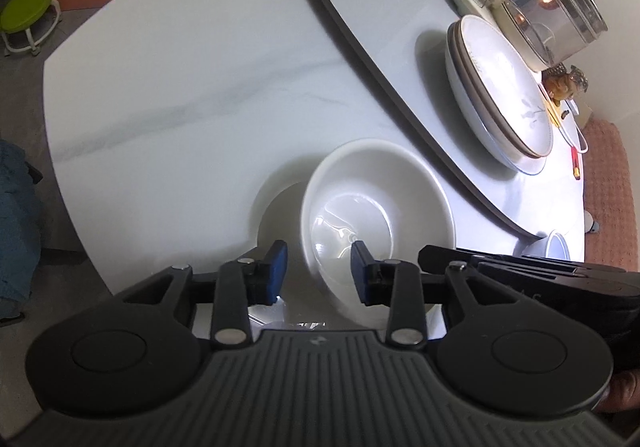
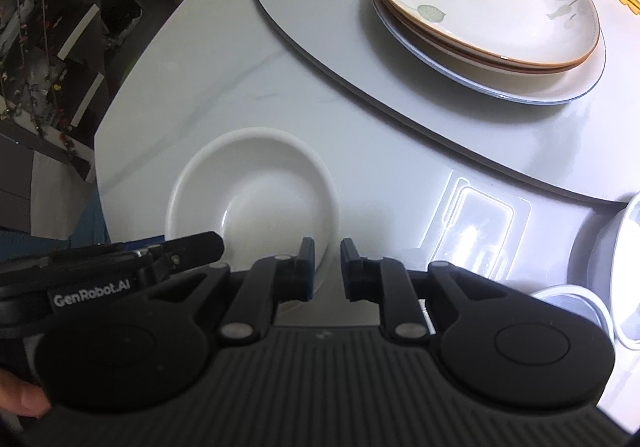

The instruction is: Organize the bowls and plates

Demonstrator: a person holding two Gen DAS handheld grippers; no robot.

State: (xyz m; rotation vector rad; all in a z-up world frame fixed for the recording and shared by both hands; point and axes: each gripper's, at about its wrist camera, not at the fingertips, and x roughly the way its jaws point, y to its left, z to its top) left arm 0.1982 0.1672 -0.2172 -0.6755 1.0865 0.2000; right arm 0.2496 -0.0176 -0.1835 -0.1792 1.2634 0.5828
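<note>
A white bowl (image 1: 378,207) sits on the white marble table, also in the right wrist view (image 2: 252,199). My left gripper (image 1: 319,267) is open, its jaws astride the bowl's near rim, one finger outside and one inside. My right gripper (image 2: 327,267) is open, its jaws astride the bowl's right rim without touching. The left gripper's body (image 2: 120,259) shows at the bowl's left side; the right gripper's body (image 1: 520,271) shows beside the bowl. A stack of plates (image 1: 500,95) (image 2: 484,7) rests on the grey turntable (image 2: 304,23).
A glass kettle (image 1: 548,7) on its base stands behind the plates. A white bowl with a blue rim (image 2: 628,267) and a small white cup (image 2: 572,299) sit at the right. A clear plastic tray (image 2: 476,227) lies on the table. The table edge (image 1: 68,151) is at the left.
</note>
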